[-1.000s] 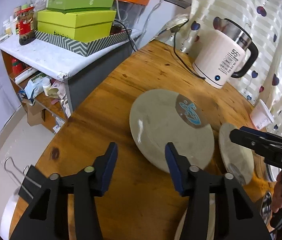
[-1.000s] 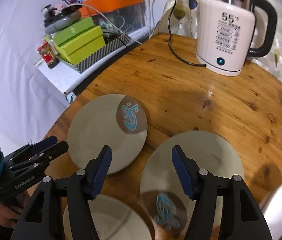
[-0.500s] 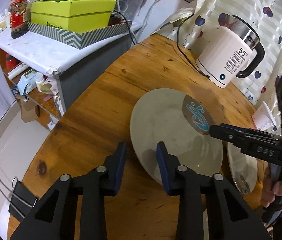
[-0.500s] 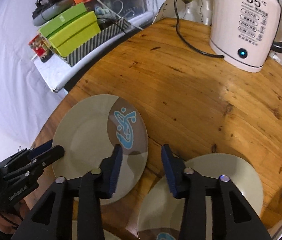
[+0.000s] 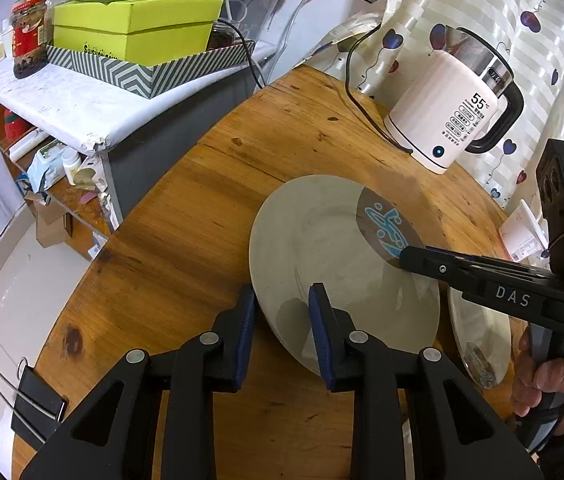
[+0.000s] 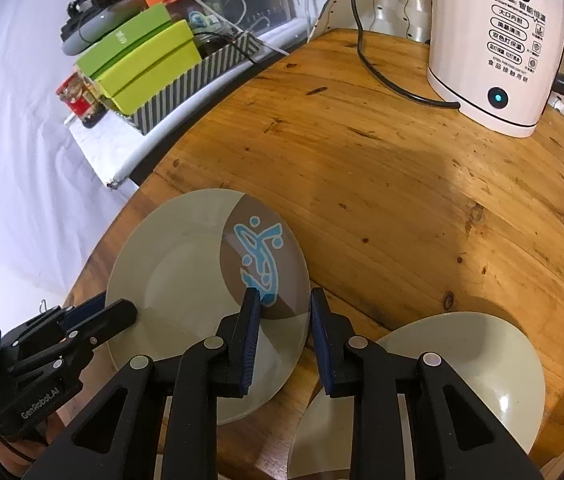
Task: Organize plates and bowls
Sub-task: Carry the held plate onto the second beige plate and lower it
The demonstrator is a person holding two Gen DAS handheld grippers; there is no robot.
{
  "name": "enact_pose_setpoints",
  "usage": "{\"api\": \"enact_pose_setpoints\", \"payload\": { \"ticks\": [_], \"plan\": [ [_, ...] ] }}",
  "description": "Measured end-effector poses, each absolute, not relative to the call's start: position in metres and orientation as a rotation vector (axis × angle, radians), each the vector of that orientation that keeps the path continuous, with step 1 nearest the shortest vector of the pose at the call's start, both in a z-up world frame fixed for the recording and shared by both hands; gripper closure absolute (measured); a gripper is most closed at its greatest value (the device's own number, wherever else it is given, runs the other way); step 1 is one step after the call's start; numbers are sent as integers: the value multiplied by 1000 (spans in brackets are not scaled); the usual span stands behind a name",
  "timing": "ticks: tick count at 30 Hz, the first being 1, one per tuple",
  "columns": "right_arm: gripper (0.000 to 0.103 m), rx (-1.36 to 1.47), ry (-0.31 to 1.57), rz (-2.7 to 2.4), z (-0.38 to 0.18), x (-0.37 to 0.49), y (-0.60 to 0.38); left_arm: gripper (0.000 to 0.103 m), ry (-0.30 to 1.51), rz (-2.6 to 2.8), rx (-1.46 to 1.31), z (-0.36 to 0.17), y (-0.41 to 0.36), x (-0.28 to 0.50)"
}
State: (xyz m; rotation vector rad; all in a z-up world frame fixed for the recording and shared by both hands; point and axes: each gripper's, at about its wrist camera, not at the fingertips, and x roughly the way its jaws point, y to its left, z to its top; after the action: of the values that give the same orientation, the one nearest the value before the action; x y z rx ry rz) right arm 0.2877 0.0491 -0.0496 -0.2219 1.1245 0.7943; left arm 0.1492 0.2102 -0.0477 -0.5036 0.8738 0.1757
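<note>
On the round wooden table (image 6: 402,208) lay the patterned plate (image 5: 322,248), flat, its rim caught from opposite sides. The left gripper (image 5: 278,320) straddled the near-left edge, the right gripper (image 6: 284,332) the patterned edge, both sets of jaws closing around the rim.
</note>
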Motion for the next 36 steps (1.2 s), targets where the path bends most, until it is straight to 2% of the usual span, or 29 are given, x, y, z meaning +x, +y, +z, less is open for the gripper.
{"api": "enact_pose_setpoints", "payload": {
  "ticks": [18, 36],
  "plan": [
    [79, -184, 1111, 799, -22, 263, 31, 75, 843, 169, -482, -14, 196, 122],
    [79, -145, 1091, 744, -3, 194, -33, 75, 850, 106, -418, 4, 138, 66]
  ]
}}
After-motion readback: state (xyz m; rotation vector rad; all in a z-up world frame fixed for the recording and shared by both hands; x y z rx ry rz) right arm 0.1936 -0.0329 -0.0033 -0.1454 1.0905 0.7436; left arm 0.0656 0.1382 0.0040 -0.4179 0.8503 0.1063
